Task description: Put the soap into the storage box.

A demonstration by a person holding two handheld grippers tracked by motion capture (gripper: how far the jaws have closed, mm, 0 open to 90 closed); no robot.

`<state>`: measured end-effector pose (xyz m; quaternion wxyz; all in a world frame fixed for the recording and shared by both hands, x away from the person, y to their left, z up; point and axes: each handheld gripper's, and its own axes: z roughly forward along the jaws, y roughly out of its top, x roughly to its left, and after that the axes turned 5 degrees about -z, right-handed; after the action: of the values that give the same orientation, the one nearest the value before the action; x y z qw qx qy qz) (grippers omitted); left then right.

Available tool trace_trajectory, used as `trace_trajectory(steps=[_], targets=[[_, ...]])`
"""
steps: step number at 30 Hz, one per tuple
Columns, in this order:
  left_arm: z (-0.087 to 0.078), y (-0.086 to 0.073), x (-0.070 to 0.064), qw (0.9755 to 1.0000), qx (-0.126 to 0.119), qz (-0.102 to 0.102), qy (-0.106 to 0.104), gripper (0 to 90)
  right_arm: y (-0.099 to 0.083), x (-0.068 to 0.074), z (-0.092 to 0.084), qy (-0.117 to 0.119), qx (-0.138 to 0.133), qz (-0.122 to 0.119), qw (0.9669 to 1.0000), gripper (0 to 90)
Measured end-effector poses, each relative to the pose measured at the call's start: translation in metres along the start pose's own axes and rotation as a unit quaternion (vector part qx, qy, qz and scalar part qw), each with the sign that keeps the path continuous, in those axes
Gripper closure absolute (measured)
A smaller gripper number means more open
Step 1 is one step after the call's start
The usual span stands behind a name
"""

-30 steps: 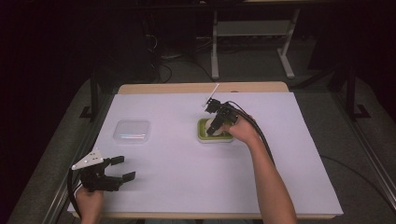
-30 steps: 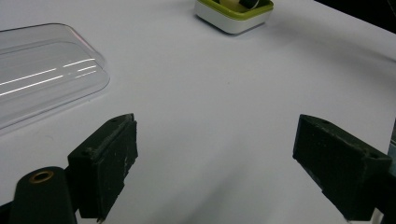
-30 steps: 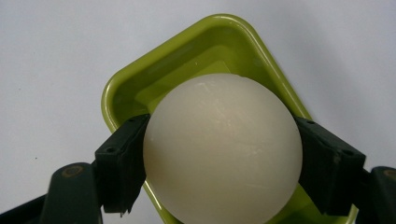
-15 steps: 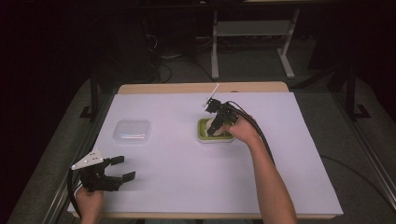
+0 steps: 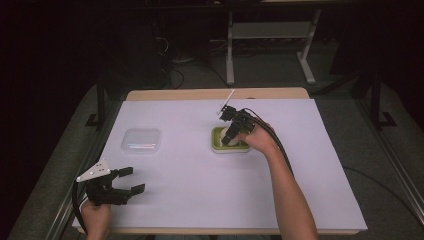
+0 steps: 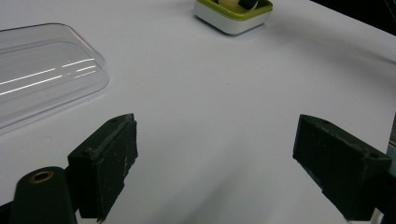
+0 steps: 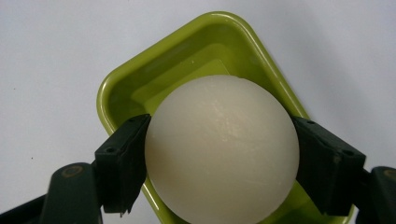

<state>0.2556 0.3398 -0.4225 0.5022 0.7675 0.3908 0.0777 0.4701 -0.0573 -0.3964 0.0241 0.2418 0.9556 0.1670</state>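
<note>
A cream white ball [image 7: 222, 149] sits between the jaws of my right gripper [image 7: 219, 161], which is shut on it right over a small green tray [image 7: 140, 84]. From above, that gripper [image 5: 231, 131] is at the green tray [image 5: 216, 146] in the middle of the table, and the ball [image 5: 228, 134] shows pale between the jaws. My left gripper [image 5: 131, 181] rests open near the front left corner, jaws wide apart over bare white table [image 6: 215, 121]. The green tray [image 6: 233, 16] with the ball [image 6: 229, 2] is far ahead in the left gripper view.
A clear plastic lid or box [image 5: 141, 140] lies left of centre, also seen as a clear plastic lid [image 6: 37, 70] just ahead-left of my left gripper. White sheet [image 5: 325, 165] covers the tabletop. Cables trail from the right gripper along the forearm.
Hardly anything differs: the right gripper stays at the green tray with the ball, and the left gripper holds its place at the front left.
</note>
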Motion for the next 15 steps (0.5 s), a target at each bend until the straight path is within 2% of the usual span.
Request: trace_trajectory(steps=[15], targets=[[0.0001,0.0001,0.0000,1.0000,0.001,0.000,0.001,13.2,-0.0002,-0.0007,0.0003,-0.001,-0.002,0.001,1.0000,23.6]])
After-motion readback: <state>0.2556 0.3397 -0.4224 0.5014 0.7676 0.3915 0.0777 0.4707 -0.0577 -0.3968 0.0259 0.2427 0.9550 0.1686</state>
